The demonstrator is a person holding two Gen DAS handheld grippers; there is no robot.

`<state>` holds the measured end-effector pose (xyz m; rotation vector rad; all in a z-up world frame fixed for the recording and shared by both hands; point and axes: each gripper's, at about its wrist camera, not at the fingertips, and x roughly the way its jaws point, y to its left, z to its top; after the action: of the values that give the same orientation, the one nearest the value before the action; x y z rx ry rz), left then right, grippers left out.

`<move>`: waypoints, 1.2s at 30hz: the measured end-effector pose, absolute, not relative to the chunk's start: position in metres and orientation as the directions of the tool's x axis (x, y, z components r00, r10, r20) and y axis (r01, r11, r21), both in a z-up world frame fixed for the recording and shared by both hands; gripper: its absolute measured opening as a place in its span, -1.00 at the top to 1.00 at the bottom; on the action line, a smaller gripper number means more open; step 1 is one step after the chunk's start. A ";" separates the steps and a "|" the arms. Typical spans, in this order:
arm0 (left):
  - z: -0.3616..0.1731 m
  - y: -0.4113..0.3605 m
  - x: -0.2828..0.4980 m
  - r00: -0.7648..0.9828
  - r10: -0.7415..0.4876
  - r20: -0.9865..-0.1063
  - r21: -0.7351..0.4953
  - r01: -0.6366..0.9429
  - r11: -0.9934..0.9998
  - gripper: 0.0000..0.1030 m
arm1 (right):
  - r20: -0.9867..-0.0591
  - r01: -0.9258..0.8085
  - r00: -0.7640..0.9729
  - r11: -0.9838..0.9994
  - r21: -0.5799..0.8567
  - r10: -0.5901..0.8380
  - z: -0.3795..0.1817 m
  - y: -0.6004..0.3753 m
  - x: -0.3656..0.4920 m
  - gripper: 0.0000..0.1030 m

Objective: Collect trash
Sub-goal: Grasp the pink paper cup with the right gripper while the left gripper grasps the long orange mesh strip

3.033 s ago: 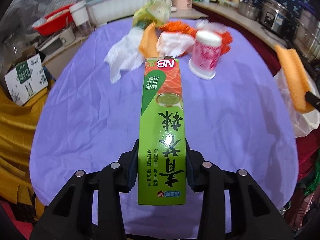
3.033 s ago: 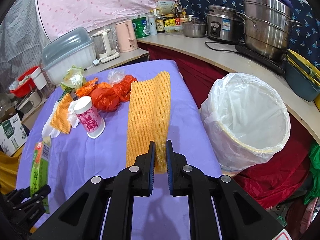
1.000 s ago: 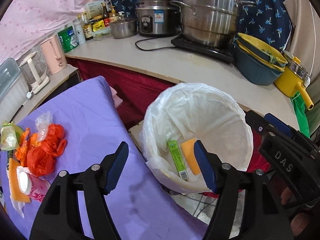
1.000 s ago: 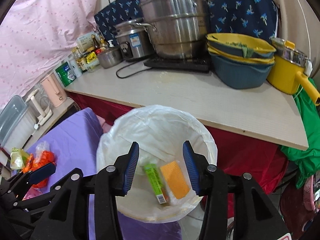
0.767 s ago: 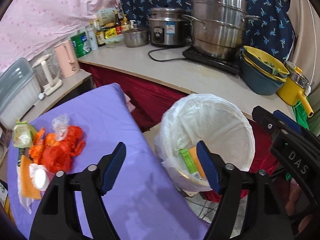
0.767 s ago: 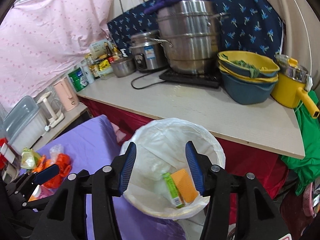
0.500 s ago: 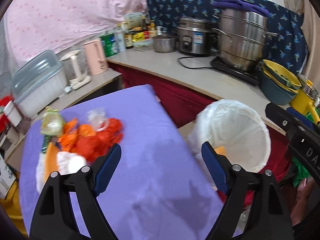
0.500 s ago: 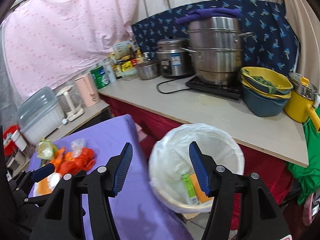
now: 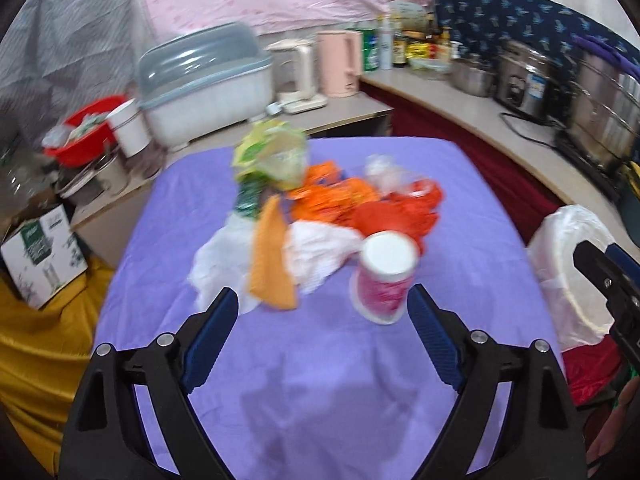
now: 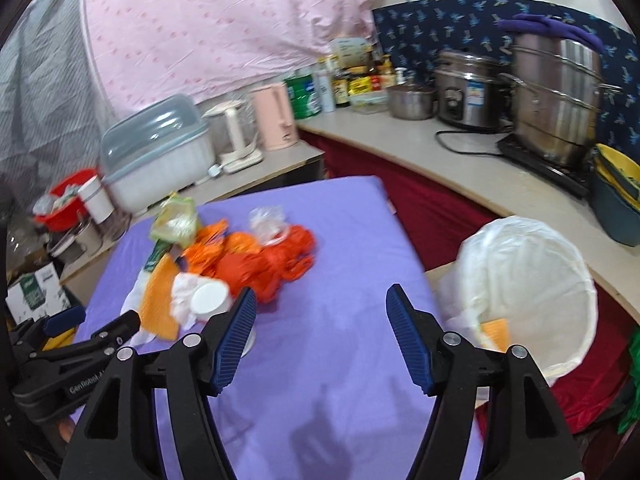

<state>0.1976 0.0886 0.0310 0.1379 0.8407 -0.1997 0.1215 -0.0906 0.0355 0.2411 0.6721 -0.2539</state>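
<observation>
- The left gripper (image 9: pixel 322 322) is held wide open above the near part of the purple table (image 9: pixel 328 380) and nothing is gripped between its blue-padded fingers (image 9: pixel 212 340).
- The right gripper (image 10: pixel 321 336) is likewise spread wide and empty — it hangs over the table's right-hand side, with the table edge just past its right finger.
- The trash is heaped on the far half of the table: a pink paper cup (image 9: pixel 386 278) stands upside down at the near edge of the heap, just beyond the left gripper's right finger.
- To the left of the cup, an orange foam sleeve (image 9: pixel 270 260) is seen lying over white tissue (image 9: pixel 316 256); behind the cup, crumpled orange-red plastic bags (image 9: pixel 384 210) and a clear bag (image 9: pixel 382 170) are piled.
- A yellow-green snack packet (image 9: pixel 272 154) lies at the back of the heap, nearest the table's far edge.
- Bare purple cloth is left between the cup and both grippers, and again along the table's right side.
- The white-lined trash bin (image 10: pixel 528 292) stands off the table's right edge — an orange piece (image 10: pixel 496 332) is visible inside it.
- The heap is blurred in both views.
</observation>
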 end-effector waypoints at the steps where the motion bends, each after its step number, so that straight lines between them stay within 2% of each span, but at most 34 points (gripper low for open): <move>1: 0.026 0.102 0.202 0.642 -0.105 -0.759 0.041 0.207 0.977 -0.60 | -0.646 0.294 0.751 0.946 0.137 -0.140 0.031 -0.083 0.126 -0.28; 11: -0.012 0.174 0.216 0.589 -0.042 -0.807 0.013 0.088 0.996 -0.60 | -0.713 0.180 0.700 0.976 0.125 -0.038 -0.025 -0.018 0.176 -0.32; 24: -0.044 0.177 0.247 0.521 -0.111 -0.846 -0.071 0.095 0.993 -0.61 | -0.759 0.176 0.651 0.976 0.129 -0.017 -0.077 -0.005 0.235 -0.31; 26: -0.047 0.176 0.253 0.516 -0.125 -0.848 -0.087 0.097 0.991 -0.61 | -0.759 0.174 0.650 0.976 0.134 -0.012 -0.080 -0.005 0.240 -0.25; 29: -0.050 0.172 0.260 0.507 -0.142 -0.850 -0.104 0.102 0.989 -0.60 | -0.759 0.166 0.651 0.976 0.138 -0.003 -0.083 -0.004 0.243 0.03; 34: -0.053 0.162 0.272 0.509 -0.161 -0.846 -0.118 0.116 0.986 -0.59 | -0.744 0.145 0.669 0.979 0.142 0.009 -0.081 -0.002 0.241 0.05; 36: -0.054 0.157 0.278 0.506 -0.167 -0.846 -0.122 0.122 0.985 -0.47 | -0.737 0.141 0.676 0.979 0.150 0.016 -0.077 -0.003 0.238 0.06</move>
<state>0.2775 0.1572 -0.0538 -0.0484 1.0255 -0.1743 0.2378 -0.0035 -0.0774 0.2009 0.8272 -0.0706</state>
